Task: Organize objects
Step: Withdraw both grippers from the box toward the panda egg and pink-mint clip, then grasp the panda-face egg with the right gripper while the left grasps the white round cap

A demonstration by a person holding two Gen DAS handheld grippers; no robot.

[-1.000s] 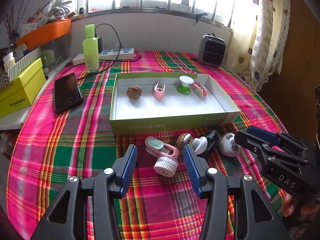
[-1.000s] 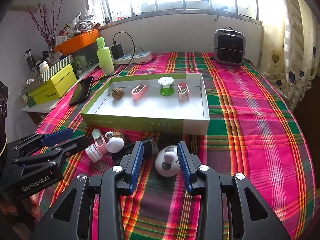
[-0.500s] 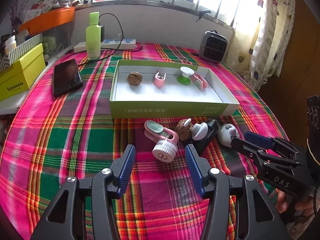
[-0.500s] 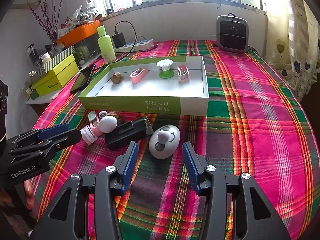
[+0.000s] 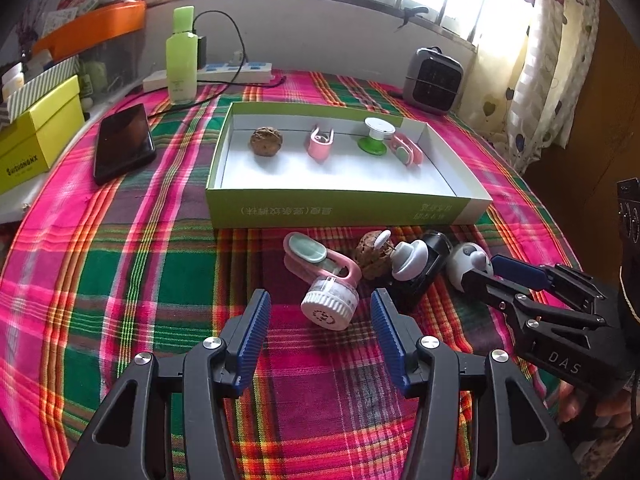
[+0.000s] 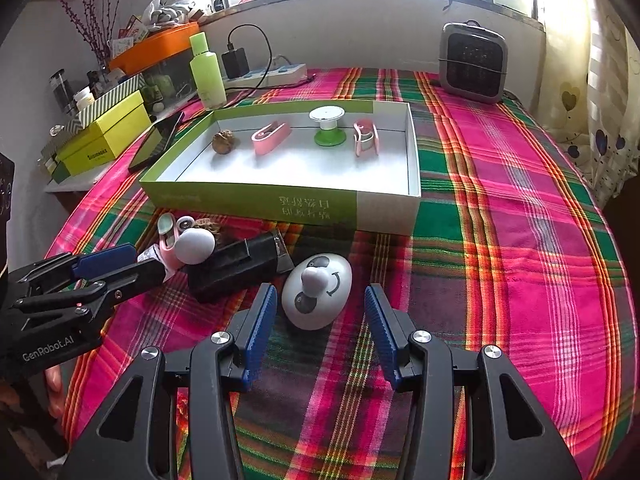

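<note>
Left tool (image 5: pixel 318 314), jaws just widened, stands open around the pink brush (image 5: pixel 329 300); right tool (image 6: pixel 320 314), likewise, flanks the white egg (image 6: pixel 317 296).

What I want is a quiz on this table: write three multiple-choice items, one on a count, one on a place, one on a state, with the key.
1. How many things lie in the green box?
A. two
B. four
C. six

2. Where is the white egg-shaped toy?
A. in the box
B. on the phone
C. on the plaid cloth, in front of the box

3. How do the left gripper's jaws stand?
A. open
B. shut on the toy
C. shut on nothing

Key:
1. B, four items sit in a row inside the box.
2. C, the toy lies on the cloth outside the box's near wall.
3. A, the jaws have just been opening and stand apart, with the pink brush between them untouched.
</note>
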